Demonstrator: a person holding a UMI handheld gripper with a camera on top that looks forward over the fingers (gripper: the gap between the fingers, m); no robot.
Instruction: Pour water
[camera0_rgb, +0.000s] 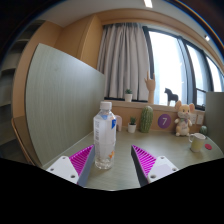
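Bottle (104, 135) of water, capped, is standing upright on the table (120, 172) just ahead of the fingers, a little left of centre. From the gripper view, the gripper (112, 159) is hovering low with its fingers spread wide apart, pink pads (81, 157) facing in, gripping nothing. I'm reading this as the approach, the grasp not yet made. Far right, a small cup (197, 144) is sitting near the stuffed toy (184, 121), likely the target. Next up, it needs sliding forward so the bottle's body sits between the pads, then closing squarely.
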